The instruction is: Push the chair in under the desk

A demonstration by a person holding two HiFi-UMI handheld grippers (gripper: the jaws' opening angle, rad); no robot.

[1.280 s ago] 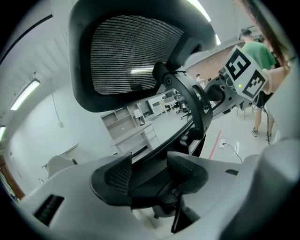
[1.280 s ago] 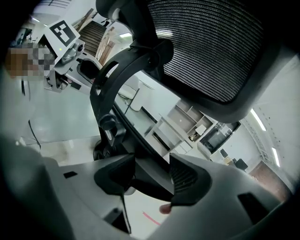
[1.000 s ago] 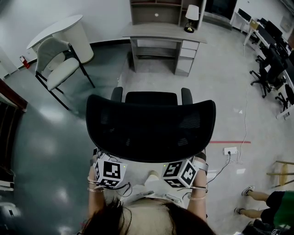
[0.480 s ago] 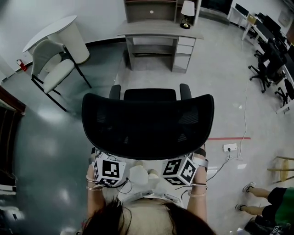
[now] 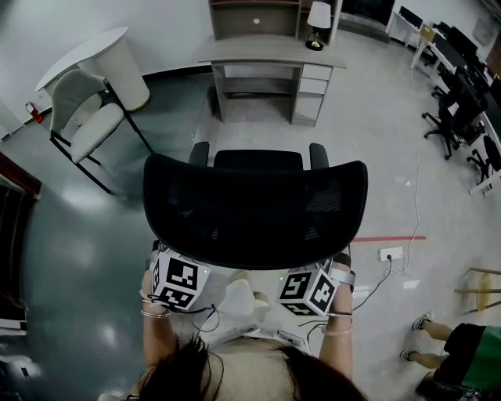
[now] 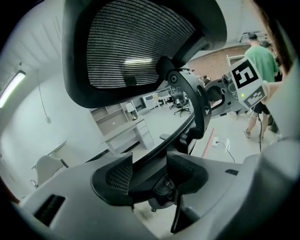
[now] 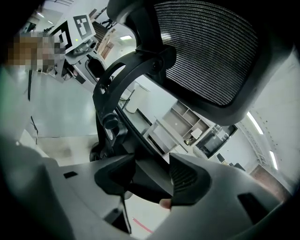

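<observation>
A black mesh office chair stands in the middle of the head view, its back toward me. The grey desk with drawers is further ahead, with open floor between them. Both grippers are behind the chair's back, with only their marker cubes showing: left cube, right cube. In the left gripper view my left gripper is shut on the dark rim of the chair's back frame. In the right gripper view my right gripper is shut on the same frame from the other side.
A white chair and a round white table stand at the far left. A lamp sits on the desk. A floor socket with cable and a red tape line lie to the right. A person's legs show at lower right.
The left marker cube has shifted slightly left. The chair has moved only slightly in the view. Both grippers still hold the chair's back frame.
</observation>
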